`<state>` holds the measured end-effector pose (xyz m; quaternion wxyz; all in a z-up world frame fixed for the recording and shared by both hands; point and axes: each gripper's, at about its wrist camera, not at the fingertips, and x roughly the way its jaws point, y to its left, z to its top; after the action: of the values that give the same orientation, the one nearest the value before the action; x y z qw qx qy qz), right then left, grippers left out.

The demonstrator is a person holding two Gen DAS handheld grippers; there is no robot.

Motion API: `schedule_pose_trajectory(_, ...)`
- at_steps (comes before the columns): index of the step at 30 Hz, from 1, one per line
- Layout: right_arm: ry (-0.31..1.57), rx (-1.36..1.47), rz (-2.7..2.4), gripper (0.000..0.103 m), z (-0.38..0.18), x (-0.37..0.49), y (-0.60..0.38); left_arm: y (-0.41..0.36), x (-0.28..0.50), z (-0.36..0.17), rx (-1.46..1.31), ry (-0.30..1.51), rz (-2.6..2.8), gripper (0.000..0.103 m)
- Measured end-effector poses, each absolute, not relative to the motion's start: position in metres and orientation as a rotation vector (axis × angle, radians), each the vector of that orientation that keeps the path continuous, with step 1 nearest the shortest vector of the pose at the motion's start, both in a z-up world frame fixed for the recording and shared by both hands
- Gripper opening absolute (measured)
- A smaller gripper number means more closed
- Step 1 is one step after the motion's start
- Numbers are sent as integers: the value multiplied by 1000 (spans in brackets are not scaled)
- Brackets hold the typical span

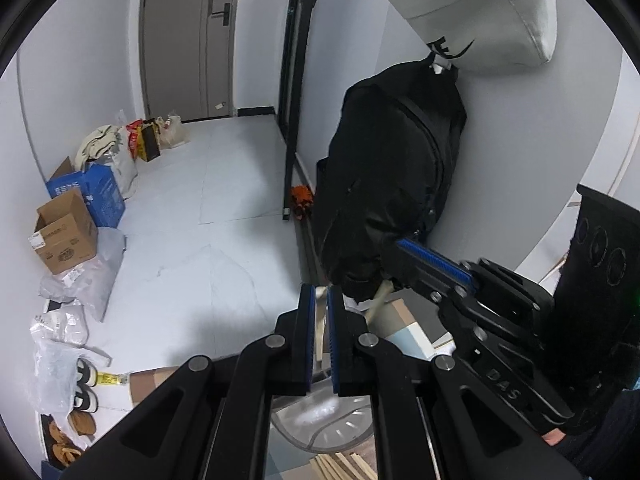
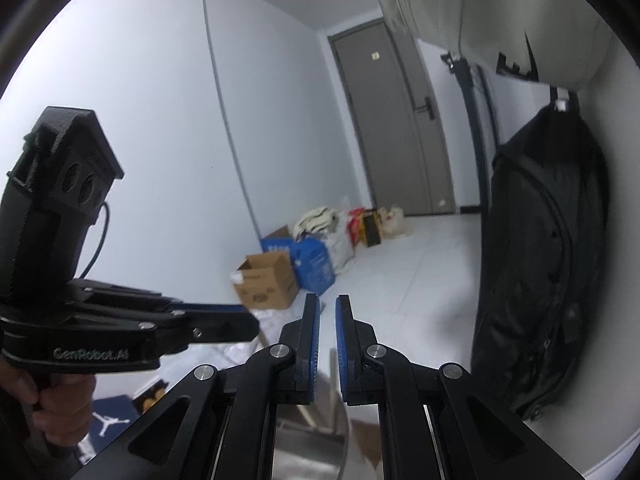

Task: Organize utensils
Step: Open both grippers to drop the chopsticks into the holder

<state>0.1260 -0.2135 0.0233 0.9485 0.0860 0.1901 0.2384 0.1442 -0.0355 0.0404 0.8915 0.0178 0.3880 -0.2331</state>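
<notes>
Nearest my left camera, the left gripper [image 1: 321,300] has its blue pads clamped on a pale wooden utensil [image 1: 320,328] that stands upright between them, above a clear round container [image 1: 324,424]. Loose wooden sticks [image 1: 340,465] lie just below that container. My right gripper [image 1: 404,249] enters from the right, jaws nearly together, on a second pale utensil [image 1: 379,300]; in its own view the grip is hidden. A black bag [image 1: 396,168] hangs on the wall behind. Cardboard boxes [image 1: 66,232] sit along the far floor.
</notes>
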Motion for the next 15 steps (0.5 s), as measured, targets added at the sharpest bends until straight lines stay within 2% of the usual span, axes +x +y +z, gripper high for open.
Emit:
schedule_pose_trajectory(2, 419, 199, 487, 14, 22, 124, -220, -32, 143, 46, 16, 812, -495, 4)
schedule_pose_trajectory(3, 426, 213, 482, 17, 22, 120, -225, -30, 141, 47, 8, 810, -494, 12)
schedule_pose_trajectory(6, 429, 256, 468, 37, 24, 110, -238, -24, 133, 54, -10, 783, -458, 33)
schedule_pose_trajectory(7, 427, 273, 463, 47, 26, 105, -242, -24, 132, 54, -16, 777, -451, 38)
schedule_pose_trajectory(8, 425, 294, 458, 54, 28, 101, -248, -21, 126, 58, -24, 766, -431, 39)
schedule_pose_trajectory(11, 417, 355, 443, 62, 35, 84, -263, -19, 115, 63, -33, 749, -397, 40)
schedule_pose_trajectory(13, 409, 358, 429, 63, 39, 73, -268, -17, 104, 68, -32, 736, -364, 42)
schedule_pose_trajectory(14, 405, 357, 427, 66, 41, 70, -269, -16, 101, 68, -31, 731, -357, 44)
schedule_pose_trajectory(15, 401, 355, 423, 68, 43, 64, -270, -15, 96, 70, -31, 724, -349, 51)
